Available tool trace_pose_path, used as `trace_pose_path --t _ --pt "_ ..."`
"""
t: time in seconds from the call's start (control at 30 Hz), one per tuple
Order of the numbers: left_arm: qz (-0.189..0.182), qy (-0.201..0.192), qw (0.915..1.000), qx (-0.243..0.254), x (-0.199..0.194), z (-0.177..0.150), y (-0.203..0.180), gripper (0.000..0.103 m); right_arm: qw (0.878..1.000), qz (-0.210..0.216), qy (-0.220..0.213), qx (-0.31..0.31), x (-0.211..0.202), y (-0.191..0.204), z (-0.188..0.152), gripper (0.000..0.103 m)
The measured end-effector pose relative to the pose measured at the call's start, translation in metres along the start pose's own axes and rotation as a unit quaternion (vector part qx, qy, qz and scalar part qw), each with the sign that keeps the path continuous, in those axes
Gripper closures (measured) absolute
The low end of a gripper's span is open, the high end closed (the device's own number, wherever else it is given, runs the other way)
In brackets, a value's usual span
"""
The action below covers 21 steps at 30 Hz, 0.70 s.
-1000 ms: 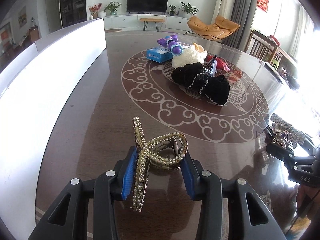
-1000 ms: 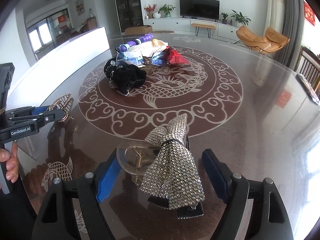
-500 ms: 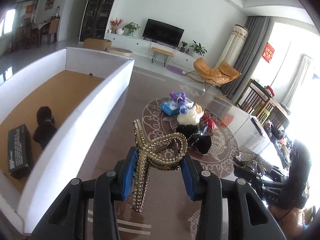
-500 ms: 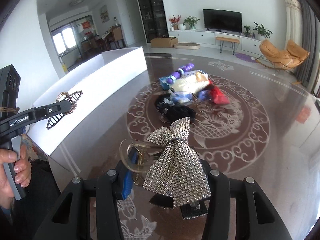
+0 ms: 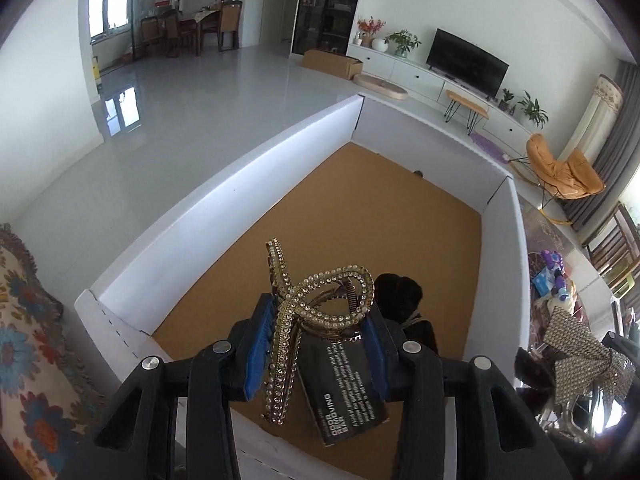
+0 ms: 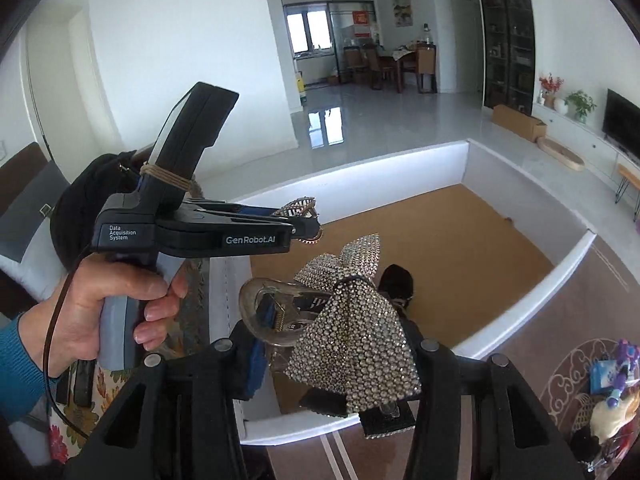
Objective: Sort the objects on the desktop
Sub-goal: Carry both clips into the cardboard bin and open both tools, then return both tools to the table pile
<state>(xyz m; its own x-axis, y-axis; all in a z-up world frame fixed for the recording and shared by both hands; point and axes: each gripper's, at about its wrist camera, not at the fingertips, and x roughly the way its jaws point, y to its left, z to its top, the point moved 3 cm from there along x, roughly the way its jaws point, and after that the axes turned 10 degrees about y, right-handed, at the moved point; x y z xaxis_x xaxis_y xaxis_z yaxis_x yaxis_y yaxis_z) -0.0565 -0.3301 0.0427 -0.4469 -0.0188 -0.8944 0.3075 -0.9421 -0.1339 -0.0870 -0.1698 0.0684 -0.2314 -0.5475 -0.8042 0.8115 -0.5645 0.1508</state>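
A gold rhinestone hair claw (image 5: 320,300) is pinched between the blue pads of my left gripper (image 5: 316,320), which is shut on it above the near end of a white box (image 5: 224,200) with a brown floor. My right gripper (image 6: 336,352) is shut on a silver rhinestone bow clip (image 6: 352,332) with a clear claw, also over the box's (image 6: 400,164) near end. In the right wrist view the left gripper (image 6: 304,224) hangs just up and left of the bow, in a person's hand (image 6: 120,300). The bow (image 5: 576,340) shows at the left wrist view's right edge.
On the box floor lie a black printed carton (image 5: 348,384) and a black fluffy item (image 5: 398,292), right under the grippers. Several toys and other items (image 6: 608,392) sit piled on the patterned table to the right. A flowered cloth (image 5: 24,320) lies left of the box.
Both grippers rose from the dark table and swung left over the white box, each carrying its clip. The right jaws, wide around the bow clip a second ago, have closed on it.
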Motion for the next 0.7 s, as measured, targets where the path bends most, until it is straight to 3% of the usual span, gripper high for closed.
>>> trace_pose_path --t 0.17,0.2,0.23,0.27,0.4,0.47,0.53,0.6,0.7 --pt "0.031 0.039 0.9988 -0.004 0.026 -0.003 0.013 0.059 0.996 0.020 0.081 0.024 0.060 -0.002 0.007 0.050" --pt "0.037 0.041 0.9984 -0.009 0.029 -0.003 0.014 0.056 0.995 0.022 0.091 0.028 0.067 -0.003 0.007 0.038" --pt "0.038 0.041 0.9984 -0.014 0.029 -0.004 0.015 0.047 0.995 0.020 0.096 0.031 0.069 -0.006 0.004 0.023" --pt "0.038 0.036 0.9984 -0.019 0.028 -0.005 0.016 0.037 0.995 0.015 0.094 0.035 0.068 -0.008 0.003 0.019" --pt "0.040 -0.010 0.9989 -0.022 0.003 -0.008 0.007 0.034 0.998 0.020 0.039 0.047 0.034 -0.019 -0.001 0.018" --pt "0.029 -0.031 0.9990 -0.015 -0.013 -0.011 -0.008 0.034 0.999 0.002 -0.005 0.052 0.005 -0.030 -0.011 0.012" --pt "0.003 -0.047 0.9989 0.002 -0.027 -0.016 -0.031 0.033 0.996 -0.031 -0.048 0.064 -0.026 -0.043 -0.030 0.004" --pt "-0.029 -0.057 0.9975 0.031 -0.040 -0.023 -0.065 0.031 0.991 -0.069 -0.076 0.082 -0.048 -0.064 -0.060 0.002" --pt "-0.078 -0.070 0.9902 0.092 -0.056 -0.050 -0.127 0.017 0.981 -0.137 -0.079 0.116 -0.071 -0.099 -0.120 0.002"
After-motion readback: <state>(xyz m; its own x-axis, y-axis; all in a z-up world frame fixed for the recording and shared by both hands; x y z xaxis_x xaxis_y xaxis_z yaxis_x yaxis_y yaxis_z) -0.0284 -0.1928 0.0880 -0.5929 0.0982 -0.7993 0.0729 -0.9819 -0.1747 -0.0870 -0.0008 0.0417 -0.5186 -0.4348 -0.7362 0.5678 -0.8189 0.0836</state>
